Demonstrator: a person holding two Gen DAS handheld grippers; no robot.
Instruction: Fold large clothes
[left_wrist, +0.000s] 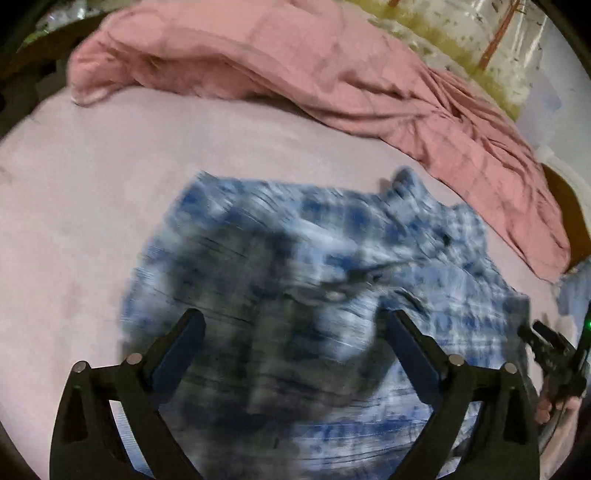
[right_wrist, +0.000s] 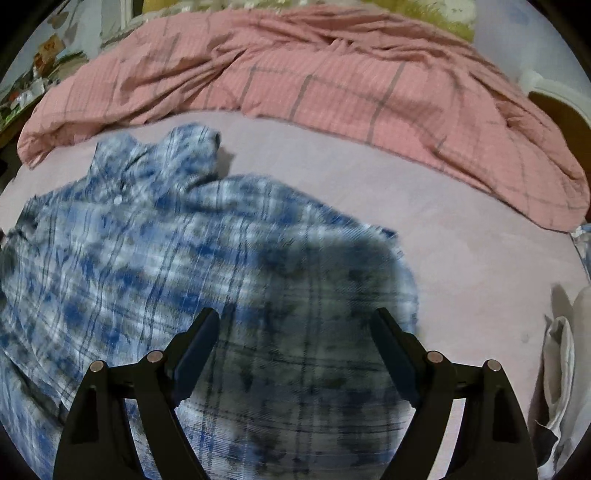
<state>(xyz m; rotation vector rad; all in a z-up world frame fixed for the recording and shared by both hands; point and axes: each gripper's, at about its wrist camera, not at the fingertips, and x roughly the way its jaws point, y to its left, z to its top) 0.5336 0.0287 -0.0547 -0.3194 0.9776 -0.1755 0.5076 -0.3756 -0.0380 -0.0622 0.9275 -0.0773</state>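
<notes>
One blue-and-white plaid shirt (right_wrist: 155, 236) lay spread on the pale pink bed sheet (right_wrist: 461, 251), with one pink checked blanket (right_wrist: 332, 85) bunched along the far side of the bed. Only the right wrist view showed the shirt's collar end humped up toward the blanket, and one white cloth (right_wrist: 561, 369) at the right edge. Only the left wrist view caught the right tongs (left_wrist: 546, 354) from outside, at its right edge, with fingers (left_wrist: 546, 410) wrapped below them. The left tongs (left_wrist: 291, 325) hung released over the shirt, jaws wide, gripping nothing, though that view was smeared. The right tongs (right_wrist: 295, 325) were likewise spread, empty, above the shirt's shadowed edge.
</notes>
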